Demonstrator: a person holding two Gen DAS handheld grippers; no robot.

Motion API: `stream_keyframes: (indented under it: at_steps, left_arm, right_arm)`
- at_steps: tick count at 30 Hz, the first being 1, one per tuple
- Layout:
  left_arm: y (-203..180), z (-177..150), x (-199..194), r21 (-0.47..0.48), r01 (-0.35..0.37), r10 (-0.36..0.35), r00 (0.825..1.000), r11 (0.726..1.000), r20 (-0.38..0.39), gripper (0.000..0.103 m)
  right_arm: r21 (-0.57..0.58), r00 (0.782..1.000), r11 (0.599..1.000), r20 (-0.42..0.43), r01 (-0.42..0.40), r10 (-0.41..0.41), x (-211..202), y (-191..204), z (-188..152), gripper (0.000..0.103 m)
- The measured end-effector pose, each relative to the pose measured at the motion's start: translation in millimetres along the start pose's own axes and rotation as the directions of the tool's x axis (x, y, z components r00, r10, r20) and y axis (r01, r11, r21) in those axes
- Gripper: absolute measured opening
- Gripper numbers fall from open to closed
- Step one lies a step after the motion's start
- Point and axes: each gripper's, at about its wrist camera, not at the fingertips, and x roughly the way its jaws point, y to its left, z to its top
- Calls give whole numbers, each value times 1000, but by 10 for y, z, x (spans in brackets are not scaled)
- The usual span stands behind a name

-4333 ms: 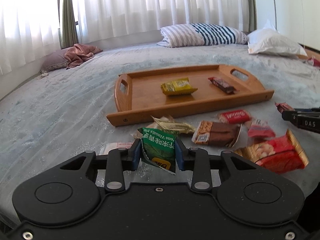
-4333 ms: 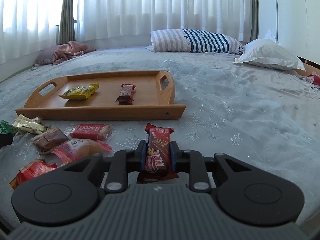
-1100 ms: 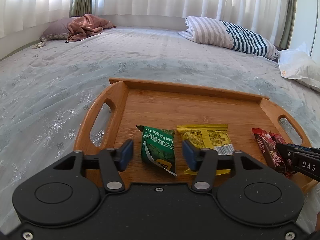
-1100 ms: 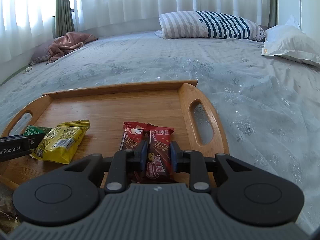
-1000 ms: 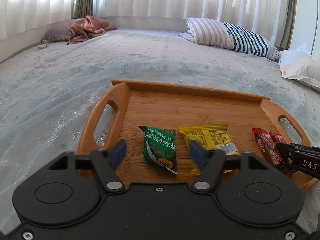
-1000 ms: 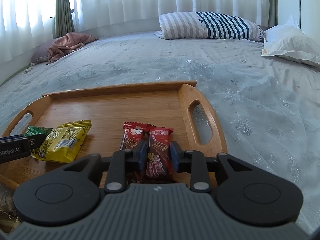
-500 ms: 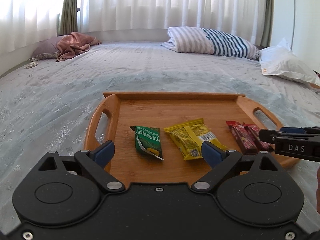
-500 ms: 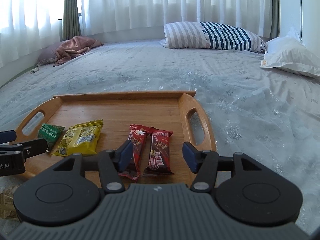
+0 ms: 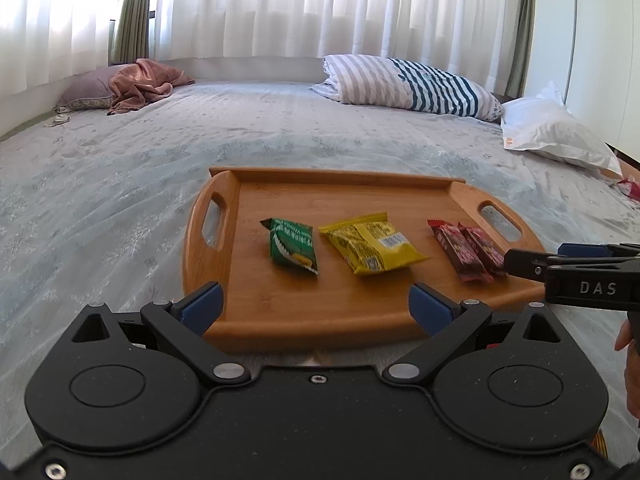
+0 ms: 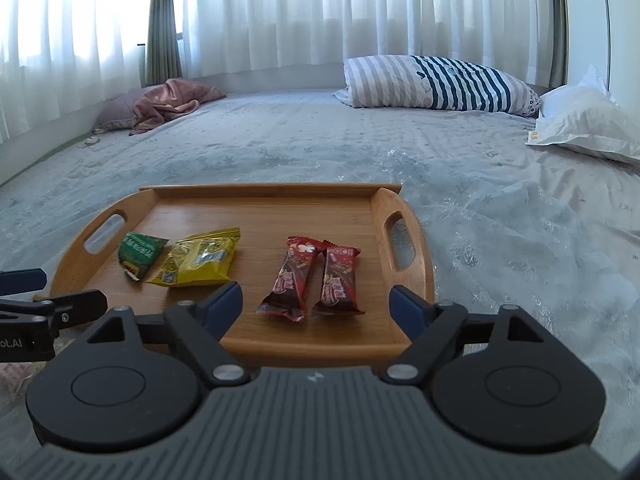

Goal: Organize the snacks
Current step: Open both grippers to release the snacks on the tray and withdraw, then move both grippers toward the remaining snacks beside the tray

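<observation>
A wooden tray (image 9: 344,196) lies on the bed and also shows in the right wrist view (image 10: 264,204). On it lie a green snack packet (image 9: 292,245) (image 10: 140,253), a yellow packet (image 9: 370,246) (image 10: 200,260) and two red-brown bars (image 9: 466,248) side by side (image 10: 316,276). My left gripper (image 9: 316,306) is open and empty, above the tray's near edge. My right gripper (image 10: 316,302) is open and empty, just short of the two bars.
The bed (image 9: 120,200) has a pale patterned cover. A striped pillow (image 9: 408,84), a white pillow (image 9: 556,132) and a pink cloth (image 9: 140,84) lie at the far side. Curtains hang behind. A bit of wrapper shows at the lower left of the right wrist view (image 10: 16,372).
Both grippers brought their snacks from the bed to the tray, opened and let go. The green packet and the second red-brown bar now lie on the tray. Both grippers have drawn back and opened wider.
</observation>
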Motion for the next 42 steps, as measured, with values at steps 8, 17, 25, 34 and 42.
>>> stream_keyframes:
  at_steps: [8,17,25,34,42]
  left_arm:
    - [108,-197,-235,-13,-5,5,1000,1000,4,101]
    - [223,-443,-358,-9,-7,7,1000,1000,-28,101]
    - [248,-580,-429,17,-19,19,999,1000,-30,101]
    - [343,-639,-643,-9,-64,64,998,998,3,101]
    - [471,-706,-579,-39,-86,84,996,996,-43,94]
  right_arm:
    - [14,999,999,2,-53,53,-234,17,-198,100]
    - [8,991,991,-28,-133,134,-371,65,-424,103]
    - [29,980,983,-76,-181,182,-409,85,-586,103]
    - [40,976,982,-108,-184,187,-408,68,-684,103]
    - [19,978,984,-110,-178,179,-377,119,-717,103]
